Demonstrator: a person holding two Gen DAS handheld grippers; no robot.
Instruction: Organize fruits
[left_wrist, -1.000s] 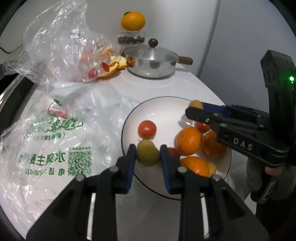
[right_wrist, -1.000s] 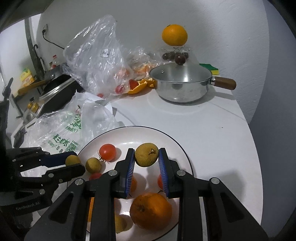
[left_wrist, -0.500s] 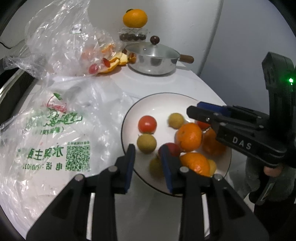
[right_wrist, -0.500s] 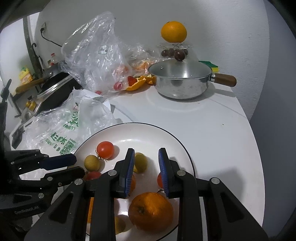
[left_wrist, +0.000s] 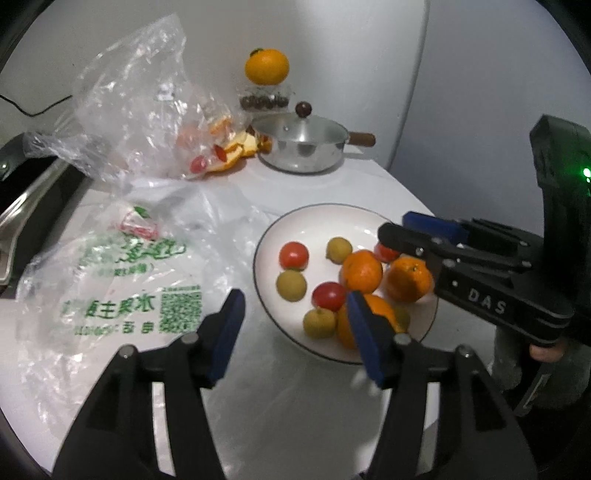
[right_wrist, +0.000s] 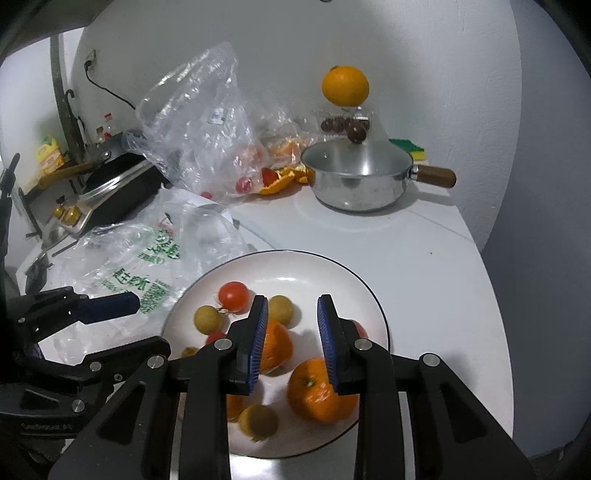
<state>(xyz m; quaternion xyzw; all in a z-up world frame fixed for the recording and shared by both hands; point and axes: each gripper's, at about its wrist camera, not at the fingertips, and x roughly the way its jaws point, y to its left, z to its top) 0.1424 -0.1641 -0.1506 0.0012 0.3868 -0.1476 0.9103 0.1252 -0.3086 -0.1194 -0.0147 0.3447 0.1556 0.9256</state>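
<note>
1. Both tongs hung over the plate (left_wrist: 325, 218) holding nothing: the left gripper (left_wrist: 295, 332) wide, the right gripper (right_wrist: 291, 339) narrower, jaws just parted, apparently to leave fruit behind.
2. On the plate lay oranges (right_wrist: 321, 391), tomatoes (left_wrist: 293, 255) and small yellow-green fruit (left_wrist: 291, 285); gripper fingers hid several pieces.
3. Beyond, bags (left_wrist: 110, 280), peel and a lidded pot (left_wrist: 303, 147); what remained bagged was unclear.
</note>
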